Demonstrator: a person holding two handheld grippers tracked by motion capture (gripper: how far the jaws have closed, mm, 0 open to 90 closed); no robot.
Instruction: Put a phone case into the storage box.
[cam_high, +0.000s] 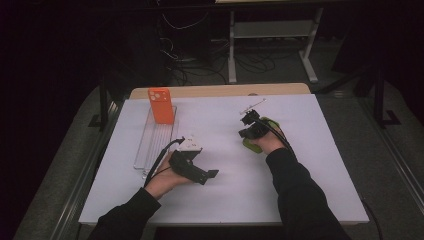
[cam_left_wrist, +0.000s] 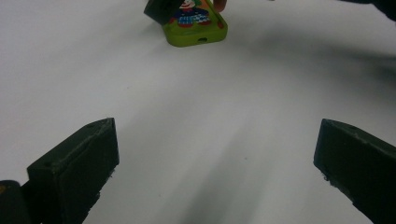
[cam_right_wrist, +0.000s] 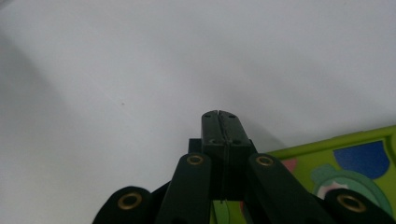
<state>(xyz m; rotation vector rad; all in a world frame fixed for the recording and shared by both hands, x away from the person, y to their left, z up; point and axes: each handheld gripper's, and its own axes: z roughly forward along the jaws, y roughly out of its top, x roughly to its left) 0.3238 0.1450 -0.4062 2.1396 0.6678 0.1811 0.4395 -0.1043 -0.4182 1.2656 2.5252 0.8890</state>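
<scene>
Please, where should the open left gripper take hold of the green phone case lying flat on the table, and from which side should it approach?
Probably the green case is best taken across its thin near edge. It lies flat, so the left gripper should come in low, its open jaws turned to go above and below the edge. The right gripper, shut, is over the case's far part.

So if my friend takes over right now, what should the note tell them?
Left tongs: open, nothing between them, hovering over the white table.
Right tongs: shut with nothing between them, sitting over the green phone case near the table's middle.
Orange phone case: standing upright in the clear rack at the left.
Done: orange case racked.
Left: probably the green case, not yet gripped.
</scene>
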